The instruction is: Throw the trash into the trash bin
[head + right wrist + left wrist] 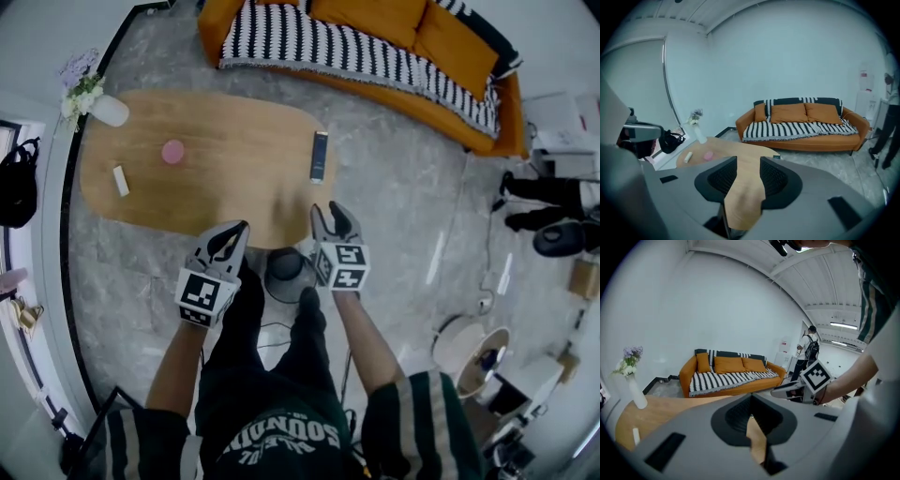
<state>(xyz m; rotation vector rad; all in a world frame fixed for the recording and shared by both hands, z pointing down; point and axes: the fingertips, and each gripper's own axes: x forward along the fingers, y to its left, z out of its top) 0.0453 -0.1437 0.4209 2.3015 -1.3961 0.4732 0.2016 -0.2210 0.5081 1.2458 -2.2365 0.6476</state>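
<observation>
Trash pieces, a pink round item and a small white item, lie on the wooden table with neither picked up – the whole task remains. Both lie well apart from the tongs, toward the table's far left. The trash bin stands between the left gripper, tips closed and empty, and the right gripper, jaws parted and empty

Left grey hand-held gripper closed, right grey hand-held gripper parted; both empty.
Both held out front, side by side, angled down, marker cubes facing up. Left's black pads meet at the tips. Right's pads stand apart with a clear gap. Bare left forearm and right forearm run roughly parallel.
</observation>
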